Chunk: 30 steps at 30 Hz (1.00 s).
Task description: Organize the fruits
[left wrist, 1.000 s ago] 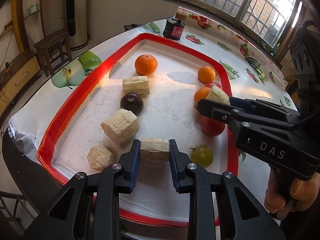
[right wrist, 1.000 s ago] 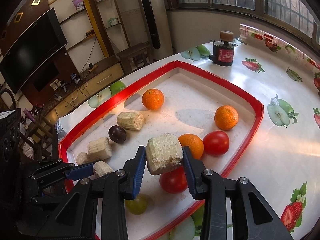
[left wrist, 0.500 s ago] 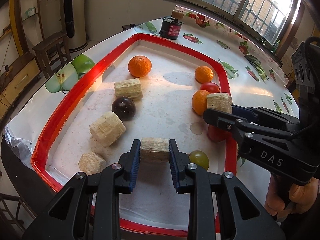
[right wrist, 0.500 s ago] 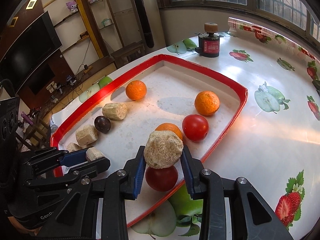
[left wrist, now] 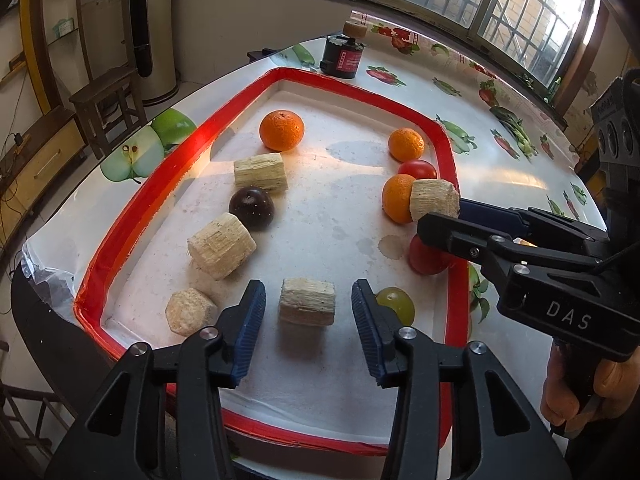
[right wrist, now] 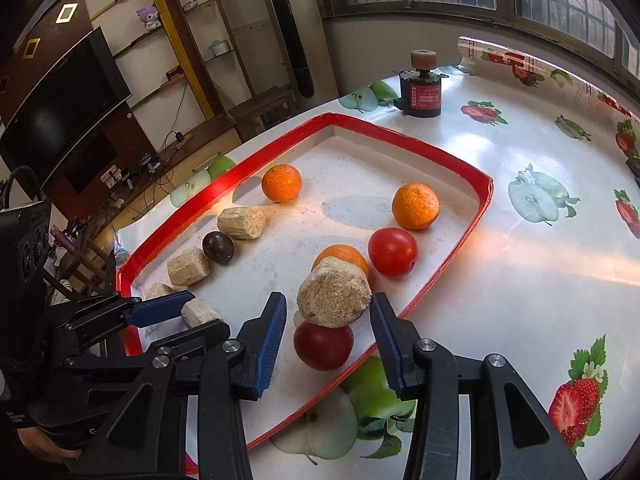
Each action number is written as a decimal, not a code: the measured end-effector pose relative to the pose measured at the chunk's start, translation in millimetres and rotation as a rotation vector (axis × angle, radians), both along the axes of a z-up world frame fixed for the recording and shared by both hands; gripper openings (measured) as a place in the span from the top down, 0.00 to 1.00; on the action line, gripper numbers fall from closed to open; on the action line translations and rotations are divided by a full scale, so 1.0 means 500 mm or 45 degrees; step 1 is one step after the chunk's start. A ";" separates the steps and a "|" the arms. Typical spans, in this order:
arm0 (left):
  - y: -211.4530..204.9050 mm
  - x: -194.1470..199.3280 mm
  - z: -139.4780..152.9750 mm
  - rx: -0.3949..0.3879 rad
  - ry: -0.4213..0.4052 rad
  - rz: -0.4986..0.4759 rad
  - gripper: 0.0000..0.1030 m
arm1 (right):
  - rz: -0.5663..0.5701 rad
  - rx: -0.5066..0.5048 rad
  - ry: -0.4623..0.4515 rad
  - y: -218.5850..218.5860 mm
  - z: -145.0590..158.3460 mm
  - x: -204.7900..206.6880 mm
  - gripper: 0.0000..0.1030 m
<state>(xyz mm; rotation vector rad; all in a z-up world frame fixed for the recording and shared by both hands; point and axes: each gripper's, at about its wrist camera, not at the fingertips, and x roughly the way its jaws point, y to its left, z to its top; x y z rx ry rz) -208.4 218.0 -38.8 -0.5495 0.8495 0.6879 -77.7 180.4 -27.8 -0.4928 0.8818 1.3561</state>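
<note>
Under both grippers lies a white tray with a red rim (left wrist: 132,216), set on a tablecloth printed with apples and strawberries (right wrist: 536,200). Windows run along the far wall, and in the right wrist view I see shelving and a dark television (right wrist: 60,120) off to one side. A dark jar with a red label (right wrist: 421,94) stands on the cloth beyond the tray's far corner.

Along the tray's left side I count cane-like chunks: one at the near corner (left wrist: 189,312), a larger one (left wrist: 221,245) behind it, and another (left wrist: 261,172) further back, with a dark round fruit (left wrist: 252,208) between the last two. An orange (left wrist: 281,130) sits toward the far end. On the right side are a second orange (left wrist: 406,144), a tomato (left wrist: 418,169), a third orange (left wrist: 394,204), another tomato (right wrist: 323,345) near the rim, and a green grape-like fruit (left wrist: 396,303).

My left gripper (left wrist: 307,312) is spread wide, its blue pads either side of a chunk (left wrist: 307,307) that rests on the tray floor, with clear gaps on both sides. My right gripper (right wrist: 329,332) is also parted; a rounded chunk (right wrist: 334,298) sits between its pads above the near tomato, and I cannot tell whether either pad touches it. The hand holding that gripper (left wrist: 588,392) shows at the lower right of the left wrist view.
</note>
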 end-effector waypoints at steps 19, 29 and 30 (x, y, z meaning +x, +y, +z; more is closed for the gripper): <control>-0.046 -0.050 0.029 0.103 0.007 -0.002 0.45 | 0.002 0.058 0.020 -0.069 0.025 0.013 0.44; -0.080 -0.082 0.057 0.203 0.007 0.017 0.29 | 0.077 0.091 -0.039 -0.103 0.043 0.010 0.30; -0.083 -0.085 0.059 0.211 0.008 0.021 0.28 | 0.087 0.095 -0.049 -0.106 0.045 0.009 0.26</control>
